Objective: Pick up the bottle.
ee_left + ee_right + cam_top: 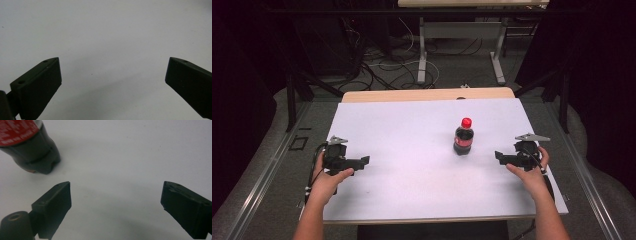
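A small dark cola bottle (463, 136) with a red cap and red label stands upright on the white table (412, 130), right of centre. In the right gripper view the bottle (32, 147) shows at the upper left, beyond the jaws. My right gripper (499, 157) rests on the table just right of the bottle, apart from it, jaws wide and empty (115, 195). My left gripper (363, 161) lies at the table's left side, far from the bottle, also open with nothing between its jaws (113, 72).
The white sheet covers a wooden tabletop whose far edge (427, 94) shows bare. Beyond it stand desk legs (422, 60) and floor cables (382, 70). Dark curtains flank both sides.
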The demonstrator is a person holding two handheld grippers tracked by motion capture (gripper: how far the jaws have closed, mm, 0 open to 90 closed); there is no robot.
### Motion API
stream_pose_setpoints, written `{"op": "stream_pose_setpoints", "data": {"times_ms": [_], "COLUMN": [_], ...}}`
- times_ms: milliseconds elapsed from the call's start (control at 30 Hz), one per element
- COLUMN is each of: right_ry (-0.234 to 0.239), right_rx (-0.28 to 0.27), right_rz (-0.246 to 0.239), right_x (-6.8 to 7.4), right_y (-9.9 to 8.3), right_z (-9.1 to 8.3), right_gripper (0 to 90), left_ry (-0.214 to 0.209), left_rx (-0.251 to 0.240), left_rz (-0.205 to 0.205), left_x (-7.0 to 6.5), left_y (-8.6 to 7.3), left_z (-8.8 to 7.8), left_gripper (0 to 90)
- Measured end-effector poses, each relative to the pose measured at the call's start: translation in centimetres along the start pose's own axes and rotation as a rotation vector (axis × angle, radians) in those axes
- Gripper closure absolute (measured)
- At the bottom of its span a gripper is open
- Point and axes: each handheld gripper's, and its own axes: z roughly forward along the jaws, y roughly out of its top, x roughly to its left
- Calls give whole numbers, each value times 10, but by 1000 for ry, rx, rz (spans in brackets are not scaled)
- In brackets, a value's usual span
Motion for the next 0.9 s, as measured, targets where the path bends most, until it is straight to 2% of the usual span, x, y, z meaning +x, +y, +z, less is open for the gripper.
{"op": "stream_pose_setpoints", "data": {"times_ms": [33, 100, 200, 267, 333, 467, 500, 533, 567, 700, 867, 900], "right_ry": [7, 15, 60, 61, 60, 74, 82, 82, 96, 123, 162, 177], "right_rx": [-17, -26, -45, -49, -53, -61, -62, -62, -65, -67, -77, -80], "right_rz": [-17, -21, -42, -67, -73, -107, -128, -128, -150, -181, -197, -202], "right_x": [4, 6, 13, 18, 20, 27, 32, 32, 36, 44, 57, 64], "right_y": [4, 6, 12, 15, 16, 22, 25, 25, 27, 35, 44, 48], "right_z": [-6, -8, -14, -17, -17, -18, -17, -17, -16, -12, -5, 0], "right_gripper": [137, 141, 152, 154, 159, 167, 175, 175, 177, 208, 214, 214], "left_ry": [-3, -3, -9, -14, -21, -33, -31, -32, -32, -35, -45, -45], "left_rx": [-7, -25, -42, -45, -70, -63, -64, -45, -60, -51, -56, -56], "left_rz": [7, 12, 23, 27, 25, 35, 40, 51, 48, 70, 60, 59], "left_x": [0, -1, -5, -8, -11, -16, -18, -18, -21, -24, -27, -27], "left_y": [1, 3, 7, 9, 9, 10, 11, 11, 11, 12, 12, 12], "left_z": [-4, -11, -19, -24, -26, -27, -26, -27, -26, -26, -26, -26], "left_gripper": [6, 6, 7, 8, 9, 10, 10, 10, 10, 10, 10, 10]}}
